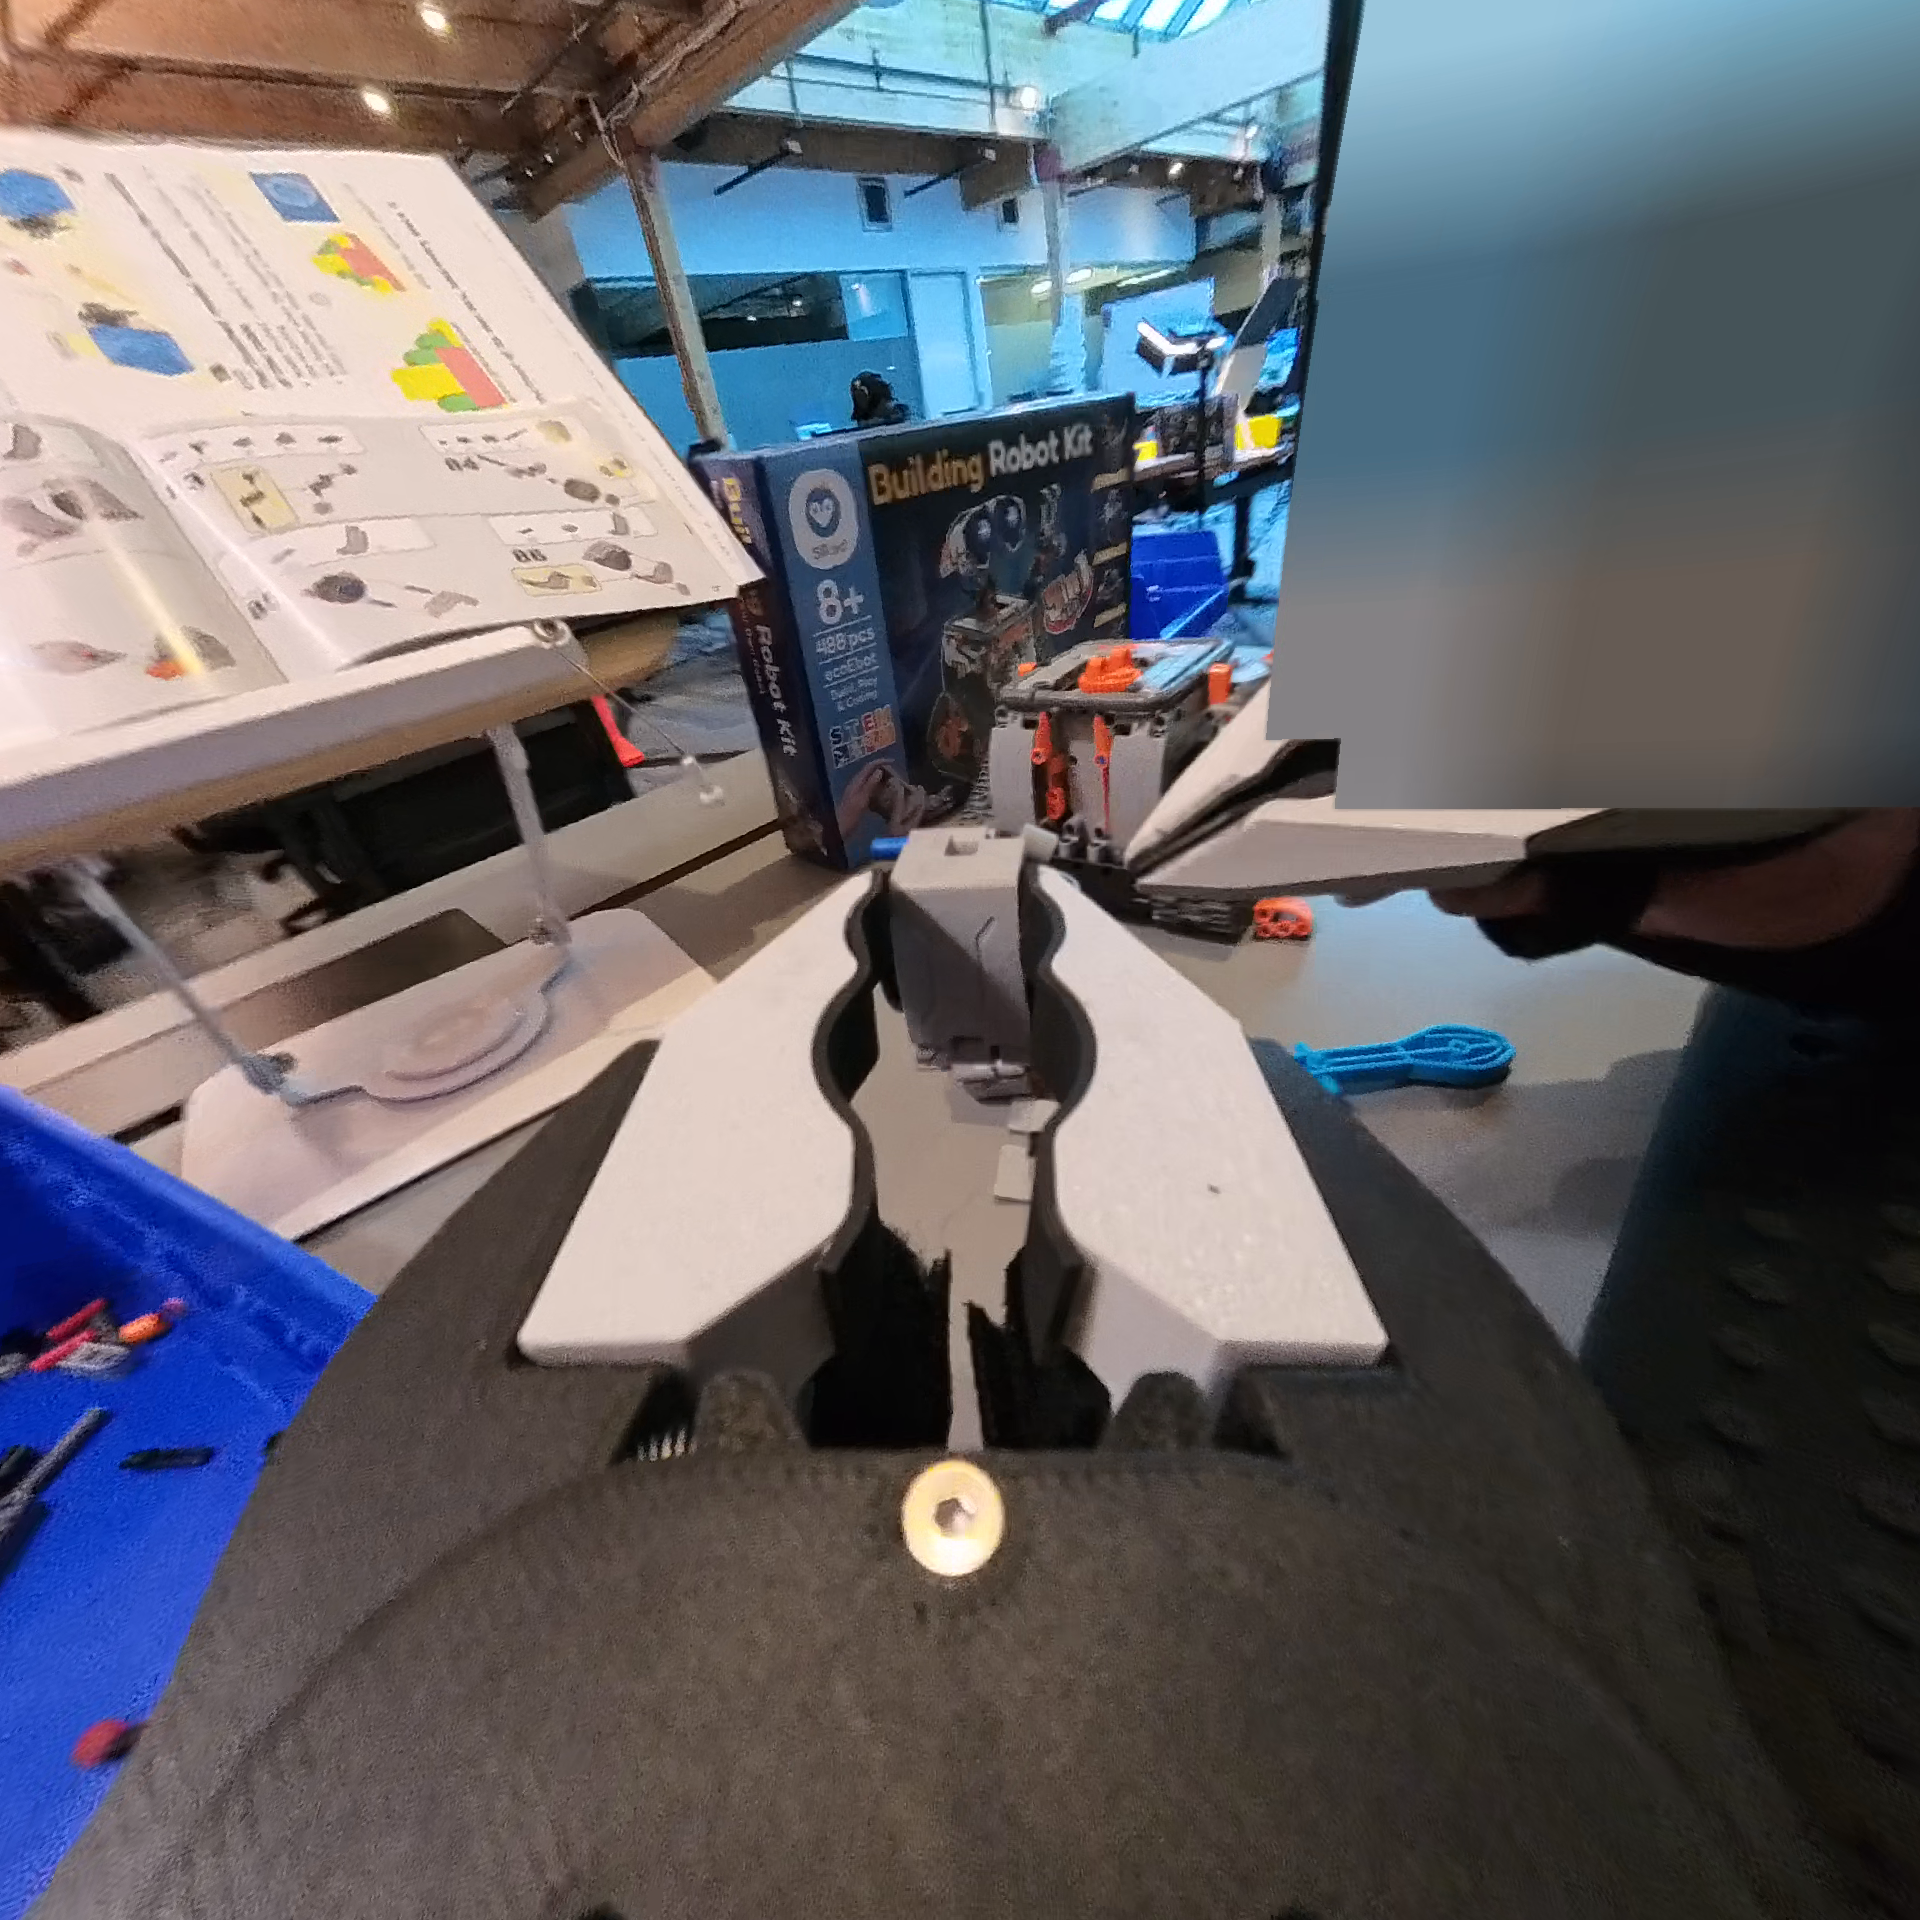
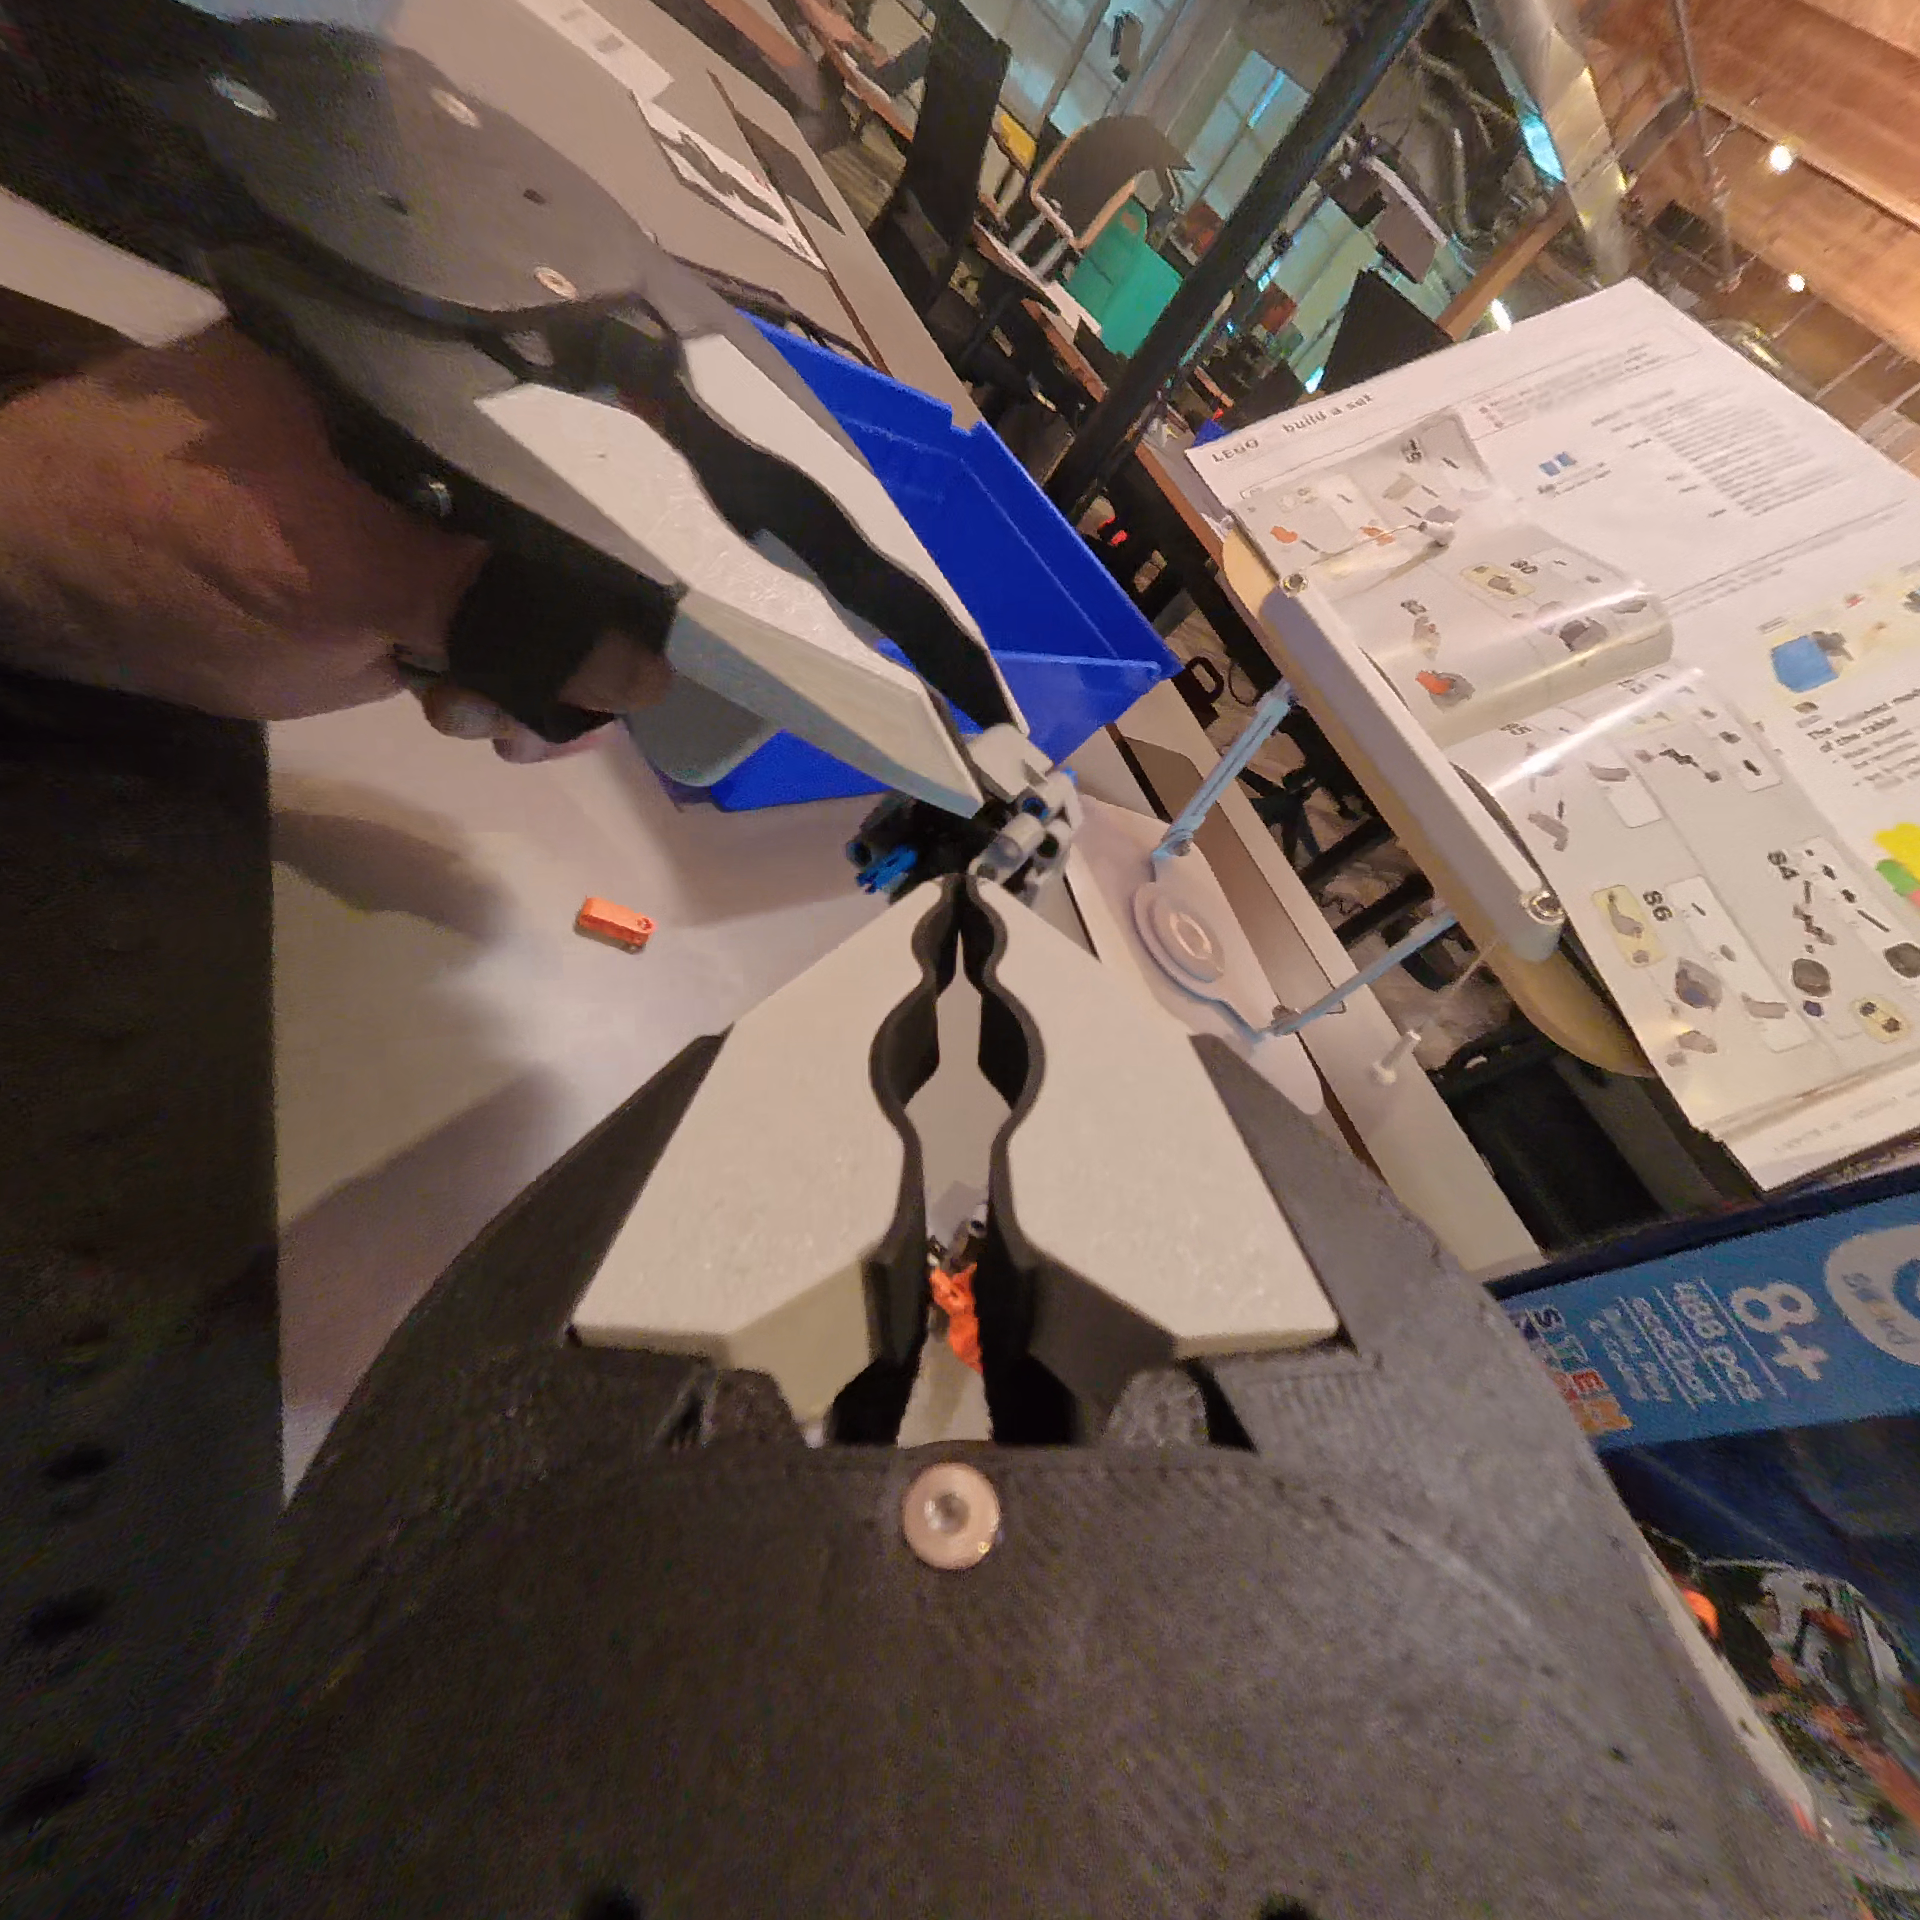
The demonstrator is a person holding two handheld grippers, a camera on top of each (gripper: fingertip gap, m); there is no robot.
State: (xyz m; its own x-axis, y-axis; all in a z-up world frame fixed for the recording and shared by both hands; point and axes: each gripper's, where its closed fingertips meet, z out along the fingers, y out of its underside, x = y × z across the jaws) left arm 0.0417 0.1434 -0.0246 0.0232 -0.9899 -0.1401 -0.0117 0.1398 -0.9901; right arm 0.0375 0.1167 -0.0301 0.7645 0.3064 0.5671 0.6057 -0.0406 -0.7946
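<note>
In the left wrist view my left gripper (image 1: 956, 883) is shut on a grey building-block assembly (image 1: 961, 966), both pads pressing its sides, held above the grey table (image 1: 1403, 1174). A blue pin (image 1: 888, 847) sticks out at its top left. My right gripper (image 1: 1138, 878) reaches in from the right, its tip close to the assembly's top right corner. In the right wrist view my right gripper (image 2: 961, 883) is shut, its fingertips meeting right below the assembly (image 2: 1029, 821), which hangs from the left gripper (image 2: 982, 795) coming from the upper left. I see nothing between the right pads.
A blue parts bin (image 1: 104, 1351) stands at the left (image 2: 987, 540). An instruction booklet on a stand (image 1: 312, 416) leans over the table (image 2: 1610, 675). A kit box (image 1: 935, 623), a partly built grey and orange model (image 1: 1112, 727), a loose orange piece (image 2: 615, 922) and a blue tool (image 1: 1413, 1060) lie nearby. The tips of both grippers are at nearly the same place. The loose orange piece (image 2: 615, 922) is about 15 cm from both grippers' fingertips.
</note>
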